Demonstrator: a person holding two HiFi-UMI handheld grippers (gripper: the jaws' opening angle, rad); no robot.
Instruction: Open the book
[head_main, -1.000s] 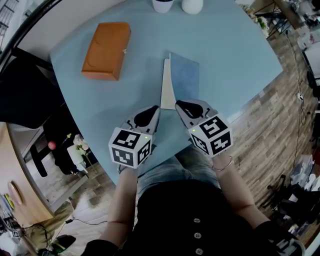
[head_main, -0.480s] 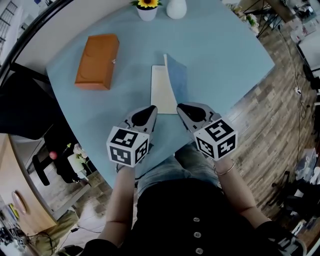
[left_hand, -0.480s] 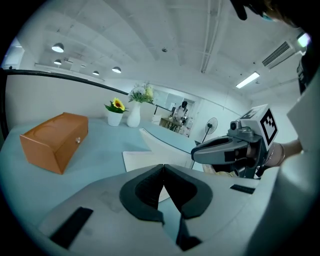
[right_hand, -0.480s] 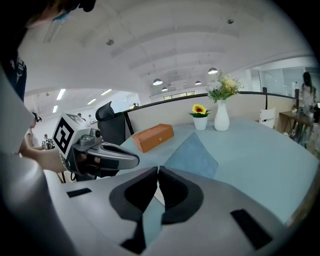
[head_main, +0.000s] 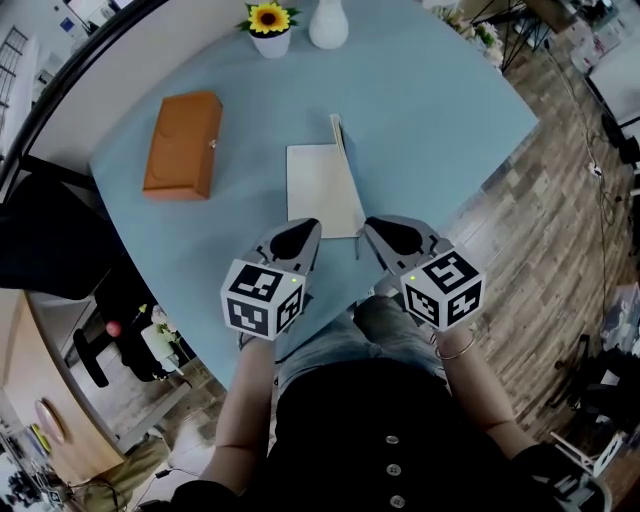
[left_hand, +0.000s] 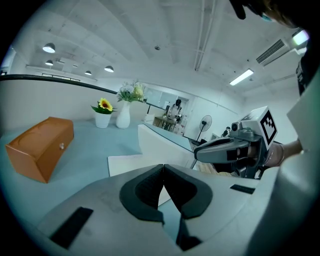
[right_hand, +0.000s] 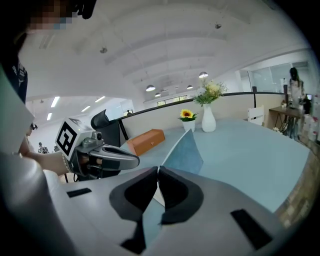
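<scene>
The book lies near the near edge of the table, straight in front of the person. Its blue cover stands almost upright along the book's right side, and a pale inner page faces up. A second ago the cover was only a little off the page; half a second ago it leaned steeply; now the head view shows it nearly edge-on. So the opening looks about half done: the cover has yet to pass over and fall flat toward the right.

The right claw is clenched at the cover's near corner. Since nothing else props the cover up, I judge that the claw is nipping it. The left claw is clenched on nothing and sits just beside the book's near left corner, off the page.

To the right of the book the table is bare up to its right edge, with room for the cover to land. An orange box lies well apart toward the left edge. A sunflower pot and a white vase stand at the far edge.
</scene>
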